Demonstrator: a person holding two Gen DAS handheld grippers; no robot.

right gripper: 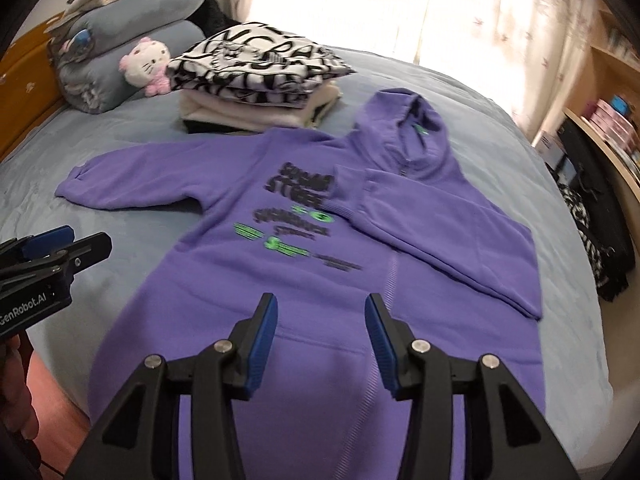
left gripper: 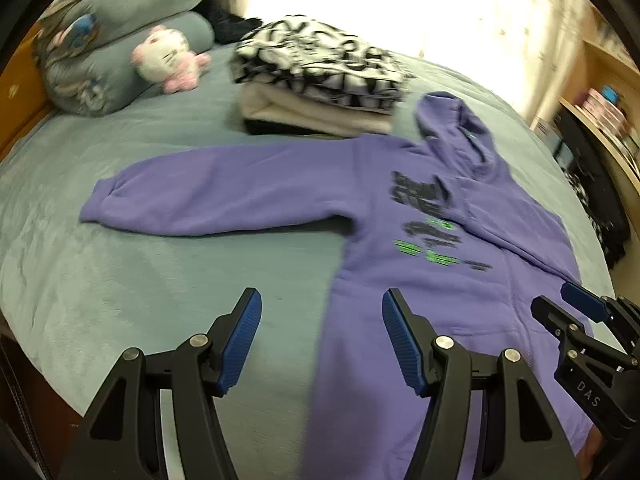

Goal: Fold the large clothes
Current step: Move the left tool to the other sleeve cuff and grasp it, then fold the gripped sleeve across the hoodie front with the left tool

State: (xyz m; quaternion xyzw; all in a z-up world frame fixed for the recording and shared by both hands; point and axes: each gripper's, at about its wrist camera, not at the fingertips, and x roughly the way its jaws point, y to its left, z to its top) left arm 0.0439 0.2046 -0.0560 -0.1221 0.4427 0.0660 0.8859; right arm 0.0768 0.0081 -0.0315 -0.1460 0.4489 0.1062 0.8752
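I see a soft purple fleece hoodie with black and green lettering (right gripper: 320,240) lying flat across the middle of the frame on a grey-blue plush bed (left gripper: 120,280). One sleeve is already folded over its chest; the other stretches left, likely next to fold. My left tool (left gripper: 322,338) and right tool (right gripper: 322,344) hover above the hem, jaws apart, holding nothing. Folded clothes (left gripper: 316,92) are stacked behind.
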